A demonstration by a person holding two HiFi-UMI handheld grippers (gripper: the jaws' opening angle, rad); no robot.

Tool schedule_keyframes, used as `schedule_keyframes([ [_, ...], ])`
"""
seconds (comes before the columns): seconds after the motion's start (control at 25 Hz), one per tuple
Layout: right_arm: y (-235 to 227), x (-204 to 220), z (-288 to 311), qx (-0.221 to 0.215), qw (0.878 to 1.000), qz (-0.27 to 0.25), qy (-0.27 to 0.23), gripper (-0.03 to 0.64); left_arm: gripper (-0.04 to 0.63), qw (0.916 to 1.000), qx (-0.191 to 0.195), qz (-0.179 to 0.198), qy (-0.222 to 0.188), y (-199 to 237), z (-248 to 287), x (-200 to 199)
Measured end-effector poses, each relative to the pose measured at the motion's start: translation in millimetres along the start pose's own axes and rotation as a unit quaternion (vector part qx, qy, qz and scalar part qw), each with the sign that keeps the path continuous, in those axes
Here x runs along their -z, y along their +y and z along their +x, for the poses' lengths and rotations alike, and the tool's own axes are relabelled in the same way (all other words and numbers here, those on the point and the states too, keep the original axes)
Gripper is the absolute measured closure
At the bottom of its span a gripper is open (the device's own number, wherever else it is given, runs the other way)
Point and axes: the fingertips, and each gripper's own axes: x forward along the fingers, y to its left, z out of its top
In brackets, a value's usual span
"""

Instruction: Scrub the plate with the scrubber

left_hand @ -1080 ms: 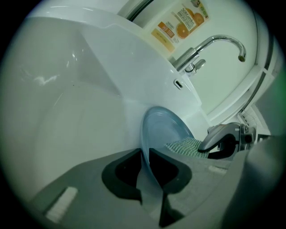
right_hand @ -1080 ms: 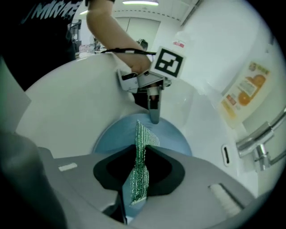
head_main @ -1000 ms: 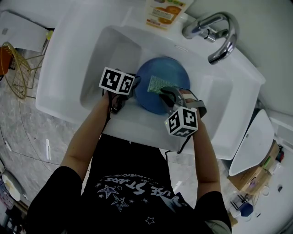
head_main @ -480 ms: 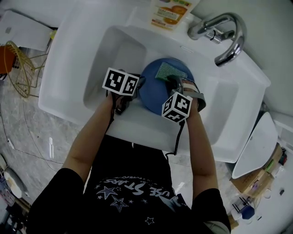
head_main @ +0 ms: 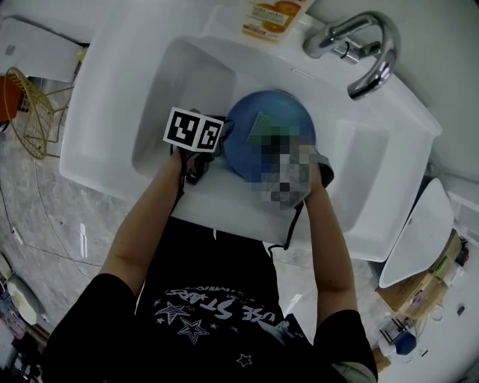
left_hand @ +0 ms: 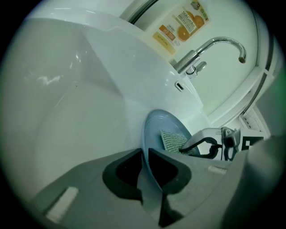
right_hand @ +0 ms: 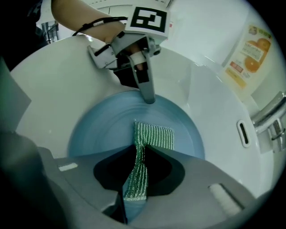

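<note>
A round blue plate [head_main: 281,120] stands tilted in the white sink [head_main: 150,97]. My left gripper [head_main: 221,135] is shut on the plate's left rim; in the left gripper view the plate's [left_hand: 157,129] edge runs between its jaws [left_hand: 144,154]. My right gripper [right_hand: 140,152] is shut on a green mesh scrubber [right_hand: 152,135], whose free end lies flat on the plate's [right_hand: 107,127] face. In the head view a mosaic patch covers most of the right gripper, with the scrubber [head_main: 262,123] showing above it. The left gripper [right_hand: 146,95] shows at the plate's far rim in the right gripper view.
A chrome faucet [head_main: 367,52] arches over the sink's back right corner. An orange-labelled bottle [head_main: 269,19] stands on the back ledge. A gold wire basket [head_main: 30,112] sits on the counter to the left. A white lid-like object [head_main: 415,236] lies to the right.
The right gripper pushed the scrubber up across the plate, then drew it back toward the middle. The left gripper has kept its hold on the rim.
</note>
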Motion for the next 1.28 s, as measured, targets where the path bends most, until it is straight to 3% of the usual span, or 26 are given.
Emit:
schedule_keyframes([
  [0.28, 38, -4, -10, -0.059, 0.998, -0.022, -0.004, 0.518, 0.538, 1.0, 0.002, -0.001, -0.001, 0, 1, 0],
  [0.48, 67, -6, -19, -0.131, 0.991, -0.037, -0.009, 0.515, 0.538, 0.9999, -0.01, 0.008, 0.001, 0, 0, 0],
  [0.64, 68, -8, -28, -0.145, 0.989, -0.02, -0.029, 0.515, 0.538, 1.0, -0.008, 0.006, 0.0, -1, 0, 0],
  [0.84, 40, -18, -46, -0.081, 0.994, 0.005, -0.072, 0.522, 0.538, 0.9999, -0.008, 0.007, 0.001, 0, 1, 0],
  [1.12, -12, -22, -51, 0.071, 0.995, -0.051, -0.05, 0.529, 0.538, 0.9999, -0.006, 0.003, -0.008, 0, 1, 0],
  [1.28, -34, -34, -40, 0.12, 0.988, -0.075, -0.056, 0.529, 0.538, 1.0, -0.005, 0.005, -0.006, -1, 0, 0],
])
